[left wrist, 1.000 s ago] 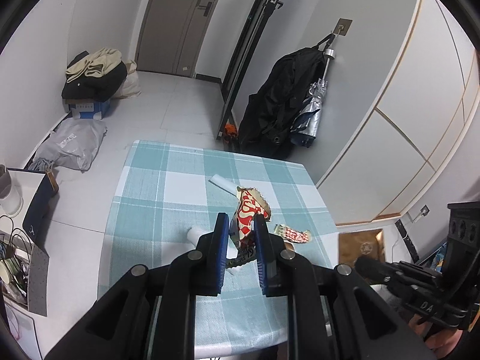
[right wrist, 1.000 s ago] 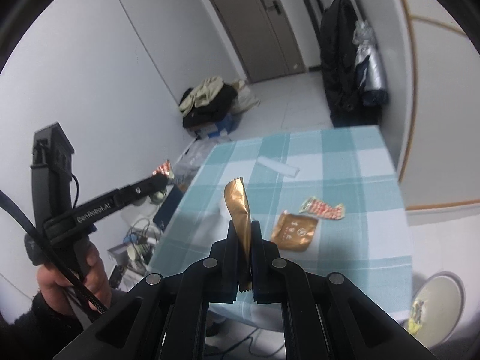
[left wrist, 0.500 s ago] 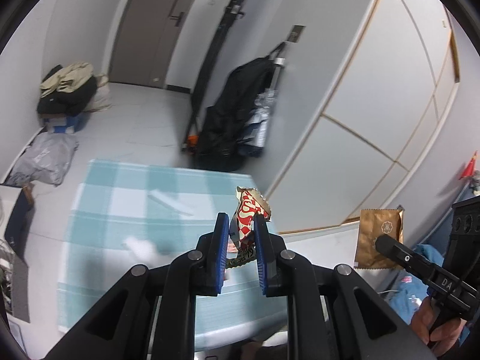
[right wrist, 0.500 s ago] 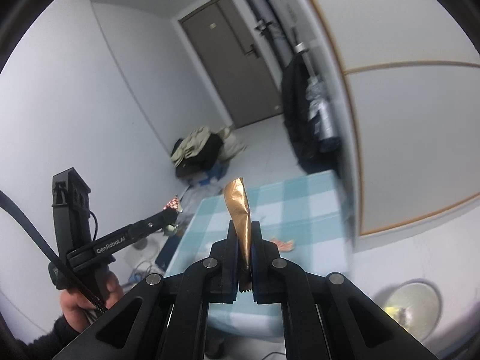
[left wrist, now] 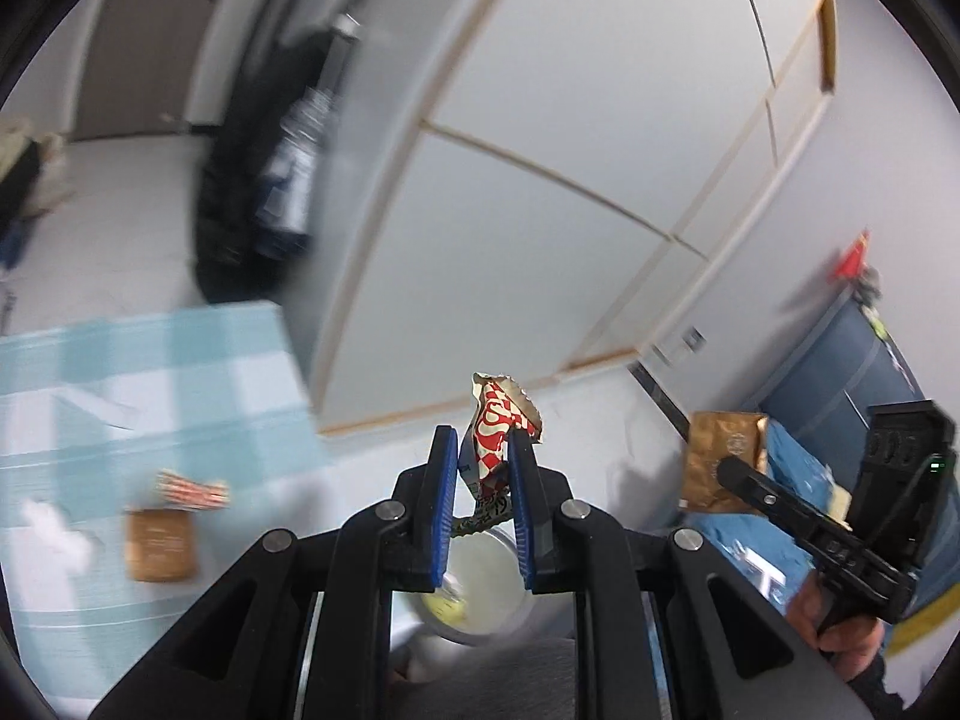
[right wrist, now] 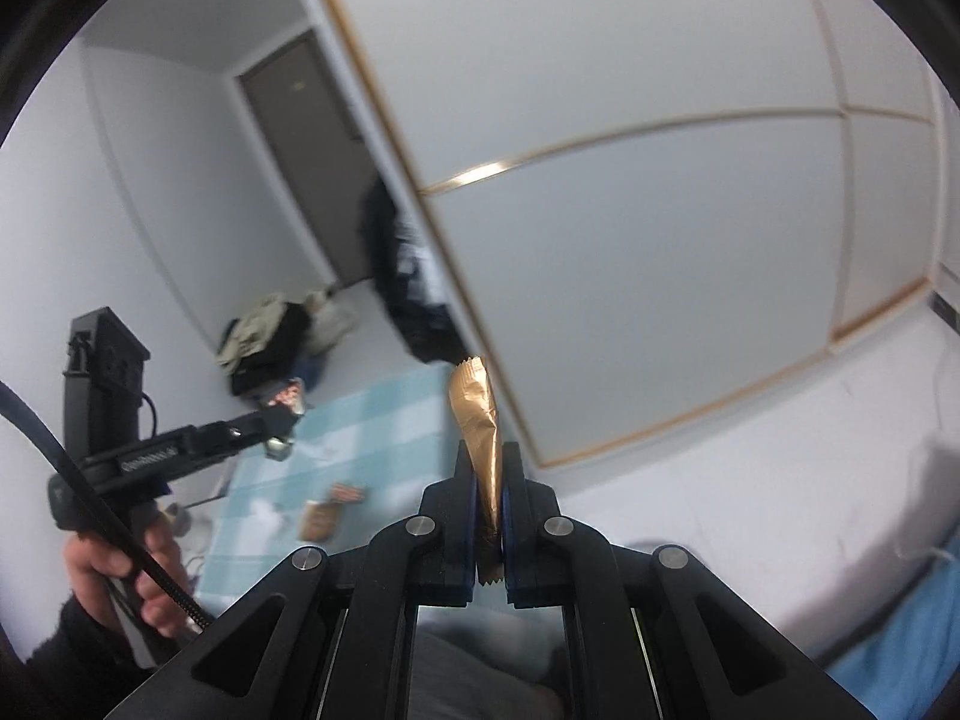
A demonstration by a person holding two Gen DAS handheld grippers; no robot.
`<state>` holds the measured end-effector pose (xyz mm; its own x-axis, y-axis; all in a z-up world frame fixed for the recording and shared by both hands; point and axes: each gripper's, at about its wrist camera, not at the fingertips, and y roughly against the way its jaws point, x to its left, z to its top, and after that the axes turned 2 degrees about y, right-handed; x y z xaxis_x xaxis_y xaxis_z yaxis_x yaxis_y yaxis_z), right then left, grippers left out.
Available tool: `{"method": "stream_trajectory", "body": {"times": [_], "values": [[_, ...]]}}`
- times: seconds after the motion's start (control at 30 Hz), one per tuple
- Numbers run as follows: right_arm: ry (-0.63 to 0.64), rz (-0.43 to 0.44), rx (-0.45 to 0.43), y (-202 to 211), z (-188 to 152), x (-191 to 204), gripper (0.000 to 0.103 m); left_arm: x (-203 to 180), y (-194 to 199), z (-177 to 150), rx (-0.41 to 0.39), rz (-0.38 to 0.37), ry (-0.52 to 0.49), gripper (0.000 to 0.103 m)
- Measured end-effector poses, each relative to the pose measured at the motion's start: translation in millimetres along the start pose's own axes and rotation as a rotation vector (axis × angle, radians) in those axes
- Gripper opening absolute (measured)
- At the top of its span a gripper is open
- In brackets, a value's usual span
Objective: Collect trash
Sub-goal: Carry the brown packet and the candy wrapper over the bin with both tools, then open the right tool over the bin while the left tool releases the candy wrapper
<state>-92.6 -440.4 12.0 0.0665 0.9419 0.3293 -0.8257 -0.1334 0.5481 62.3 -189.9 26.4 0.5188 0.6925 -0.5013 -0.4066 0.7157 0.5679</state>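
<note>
Both grippers have swung off the checked table point(left wrist: 180, 360) toward the white panelled wall point(left wrist: 540, 180) since a second ago; the table, then filling the middle of both views, now sits at the left of the left wrist view and lower left of the right wrist view, blurred. Left gripper point(left wrist: 483, 450) is clamped narrow on a red-and-white wrapper point(left wrist: 498, 426), which stands up between the blue pads, crumpled top above the tips. Right gripper point(right wrist: 489, 468) is pinched fully on a gold wrapper point(right wrist: 480, 414), a thin upright strip; it also shows at right of the left wrist view, flat face on. Below the left gripper, lower centre of its frame, a round bin point(left wrist: 480, 588) with pale lining has come into view, something yellowish inside. Judgement: the carry to the bin is nearly done for the left hand, release next; the right likely follows. Left on the table: a brown packet point(left wrist: 161, 543), a red-striped wrapper point(left wrist: 192, 489) just beside it, and a white crumpled scrap point(left wrist: 54, 531) at far left, so more trips remain. Room: the bin sits in a gap between the table edge and a blue-covered bed point(left wrist: 780, 480) at lower right; wall close behind. The two grippers are near each other, side by side; dropping one at a time looks safer.
</note>
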Motion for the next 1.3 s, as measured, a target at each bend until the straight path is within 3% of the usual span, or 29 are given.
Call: {"method": "stream_trajectory", "body": {"times": [0.2,0.33,0.63,0.87,1.03,1.3], "values": [[-0.108,-0.070,0.085,-20,-29,-61,0.006,-21,-63,-6,0.152,-0.070,-0.010,0.013],[-0.196,-0.067,0.148,-44,-48,-94,0.006,-26,-99,-13,0.245,-0.077,-0.018,0.013],[-0.339,-0.047,0.308,-113,-95,-144,0.006,-24,-166,-30,0.412,-0.074,-0.006,0.013],[-0.423,-0.011,0.453,-159,-133,-168,0.006,-25,-210,-45,0.515,-0.029,-0.028,0.013],[-0.438,-0.045,0.507,-174,-147,-178,0.010,-25,-230,-54,0.578,-0.033,-0.022,0.013],[-0.448,-0.065,0.484,-163,-150,-186,0.011,-30,-260,-65,0.655,-0.004,-0.018,0.013]]}}
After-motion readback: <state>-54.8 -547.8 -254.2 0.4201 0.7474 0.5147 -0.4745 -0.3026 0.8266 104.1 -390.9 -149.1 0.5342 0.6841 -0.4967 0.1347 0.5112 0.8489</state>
